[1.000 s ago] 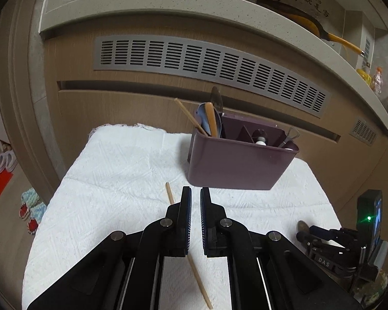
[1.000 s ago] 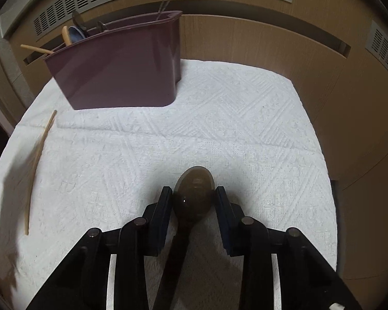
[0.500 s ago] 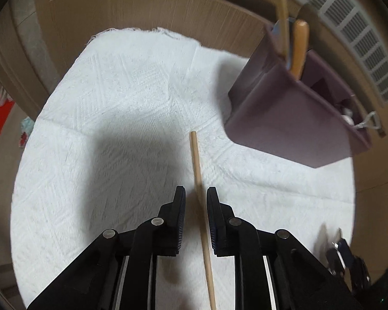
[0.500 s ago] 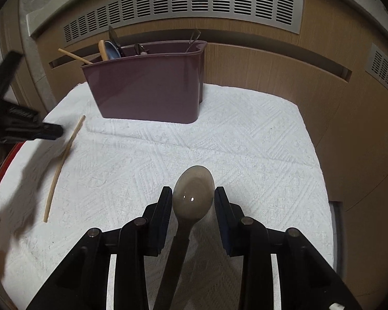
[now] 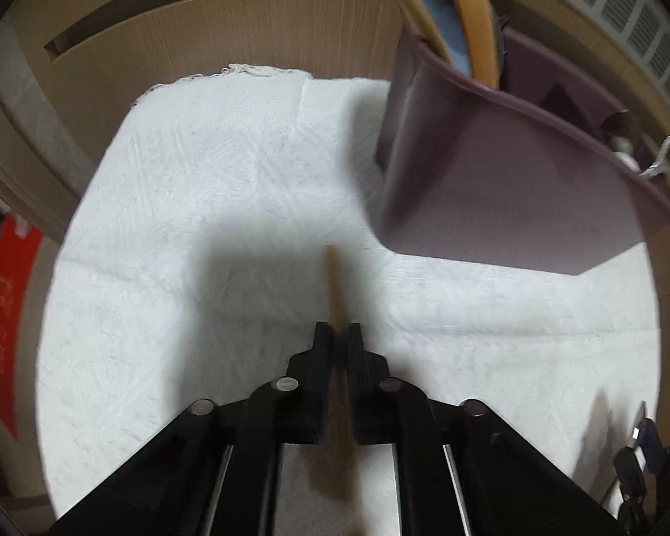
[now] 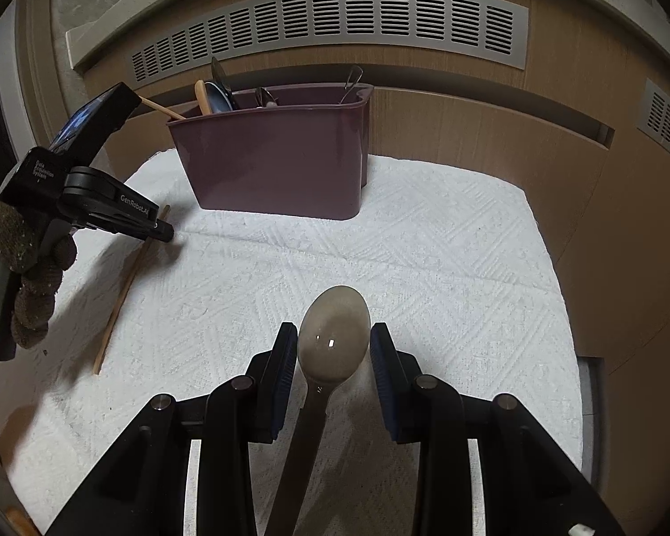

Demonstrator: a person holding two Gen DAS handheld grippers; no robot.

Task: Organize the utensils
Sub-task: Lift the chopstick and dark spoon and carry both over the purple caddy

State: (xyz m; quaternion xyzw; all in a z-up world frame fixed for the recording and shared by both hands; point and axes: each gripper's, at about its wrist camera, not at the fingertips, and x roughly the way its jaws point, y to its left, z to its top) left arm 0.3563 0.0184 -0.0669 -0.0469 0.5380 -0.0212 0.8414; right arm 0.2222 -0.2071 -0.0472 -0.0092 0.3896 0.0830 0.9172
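A wooden chopstick (image 5: 333,286) lies on the white towel (image 5: 201,205) and runs between the fingers of my left gripper (image 5: 338,332), which is shut on it. In the right wrist view the same chopstick (image 6: 120,295) lies under my left gripper (image 6: 165,234). My right gripper (image 6: 333,344) is shut on a grey spoon (image 6: 333,332), bowl forward, a little above the towel (image 6: 446,268). The purple utensil caddy (image 6: 277,156) stands at the back; in the left wrist view the caddy (image 5: 504,187) sits up right.
The caddy holds a chopstick (image 5: 406,4), a blue spoon (image 5: 437,13), an orange handle (image 5: 473,13) and metal utensils (image 6: 350,82). A wooden cabinet front with a vent grille (image 6: 326,22) rises behind the towel. The towel's edges drop off left and right.
My left gripper has come down lower over the chopstick and shut on it. My right gripper has risen a little with the spoon still in it.
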